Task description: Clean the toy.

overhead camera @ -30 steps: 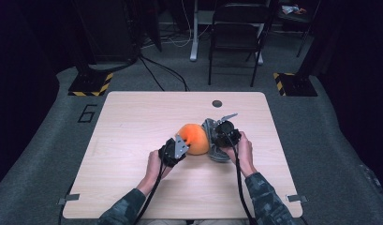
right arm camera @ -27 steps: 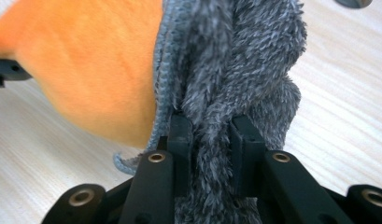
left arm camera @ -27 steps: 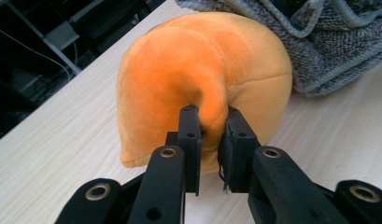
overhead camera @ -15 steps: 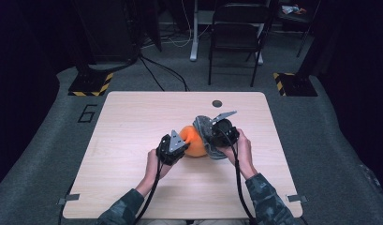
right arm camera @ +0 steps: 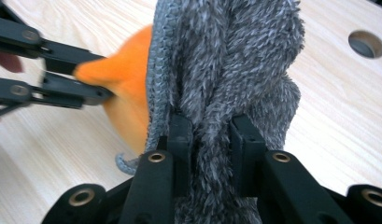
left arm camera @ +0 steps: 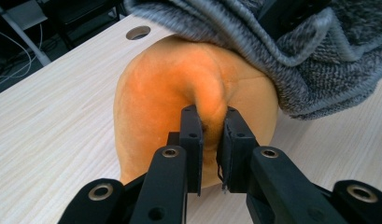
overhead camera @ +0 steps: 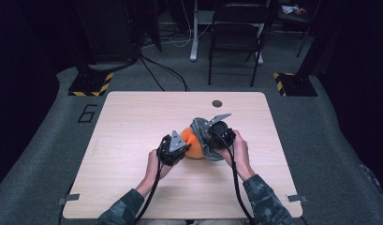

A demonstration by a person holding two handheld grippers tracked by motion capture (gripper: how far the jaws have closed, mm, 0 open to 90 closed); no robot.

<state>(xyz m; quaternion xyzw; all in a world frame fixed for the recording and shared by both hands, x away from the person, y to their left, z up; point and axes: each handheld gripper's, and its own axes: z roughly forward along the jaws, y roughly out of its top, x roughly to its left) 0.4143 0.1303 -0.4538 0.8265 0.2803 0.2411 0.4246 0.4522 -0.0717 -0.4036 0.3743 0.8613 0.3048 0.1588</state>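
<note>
Orange plush [left arm camera: 179, 93] pinched by left hand-held gripper [left arm camera: 211, 140]; grey fleece cover [right arm camera: 226, 70] clamped in right hand-held gripper [right arm camera: 211, 154]. Risk: thin fold slipping free under opposing pull.

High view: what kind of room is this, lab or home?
Probably a lab or recording space: a bare wooden table on grey carpet, hazard-striped stand bases, loose floor cables and a folding chair.

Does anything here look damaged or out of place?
Nothing looks damaged. The orange plush is pinched into a fold by the left gripper, and the grey fuzzy cloth, held by the right gripper, drapes over it.
</note>
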